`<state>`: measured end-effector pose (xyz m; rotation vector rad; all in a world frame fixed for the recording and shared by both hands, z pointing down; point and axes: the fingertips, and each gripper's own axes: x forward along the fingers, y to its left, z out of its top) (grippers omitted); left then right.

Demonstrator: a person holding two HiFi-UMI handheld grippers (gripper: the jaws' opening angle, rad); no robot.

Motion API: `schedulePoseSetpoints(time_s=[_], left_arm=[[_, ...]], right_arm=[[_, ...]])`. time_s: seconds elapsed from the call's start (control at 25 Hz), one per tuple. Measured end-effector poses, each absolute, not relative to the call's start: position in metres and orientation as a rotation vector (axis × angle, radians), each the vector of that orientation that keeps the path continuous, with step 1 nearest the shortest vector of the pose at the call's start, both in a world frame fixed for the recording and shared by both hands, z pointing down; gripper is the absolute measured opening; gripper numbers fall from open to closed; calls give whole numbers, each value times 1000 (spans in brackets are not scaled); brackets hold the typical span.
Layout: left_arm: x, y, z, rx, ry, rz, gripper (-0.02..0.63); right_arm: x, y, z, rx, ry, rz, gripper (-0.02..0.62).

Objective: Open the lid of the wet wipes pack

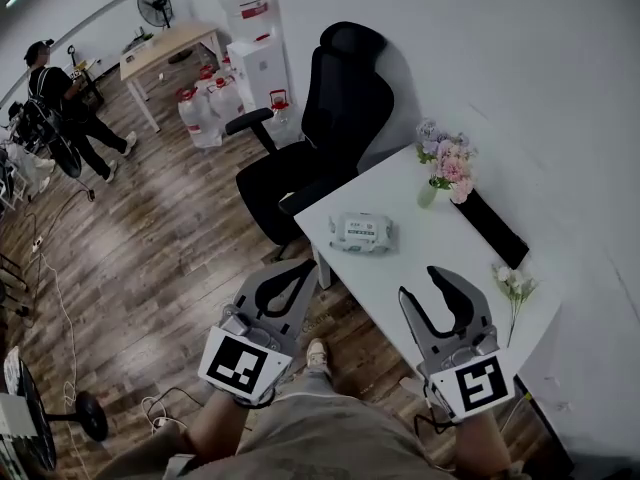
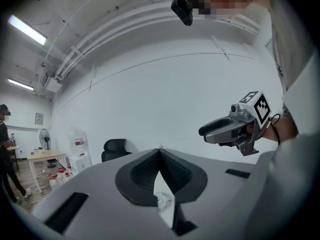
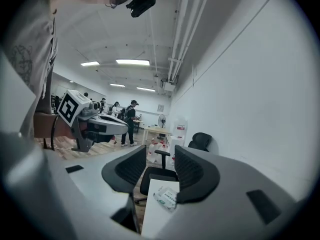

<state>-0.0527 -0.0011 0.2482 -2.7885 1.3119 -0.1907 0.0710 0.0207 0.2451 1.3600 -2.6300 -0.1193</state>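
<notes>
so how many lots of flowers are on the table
2: a pink bouquet in a vase at the table's far side, a white sprig near its right end.

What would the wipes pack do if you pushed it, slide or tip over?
Probably slide: the wet wipes pack lies flat and low on the smooth white table, so tipping seems unlikely. Its rounded, pillowy edges suggest soft wrapping that may dent when squeezed.

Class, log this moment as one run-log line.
left gripper shut, empty | right gripper open, empty | wet wipes pack on table, untouched
</notes>
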Motion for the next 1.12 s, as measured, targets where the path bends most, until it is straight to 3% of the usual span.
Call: schedulePoseSetpoints(time_s=[0.48,1.12], left_arm=[[-86,-122,283,-2870,1181,-276,16],[-73,-167,315,-2916,1184,-378,15]], right_arm=[[28,-104,293,1338,-2479,-54,186],[36,-154,344,1209,-2379,85,184]])
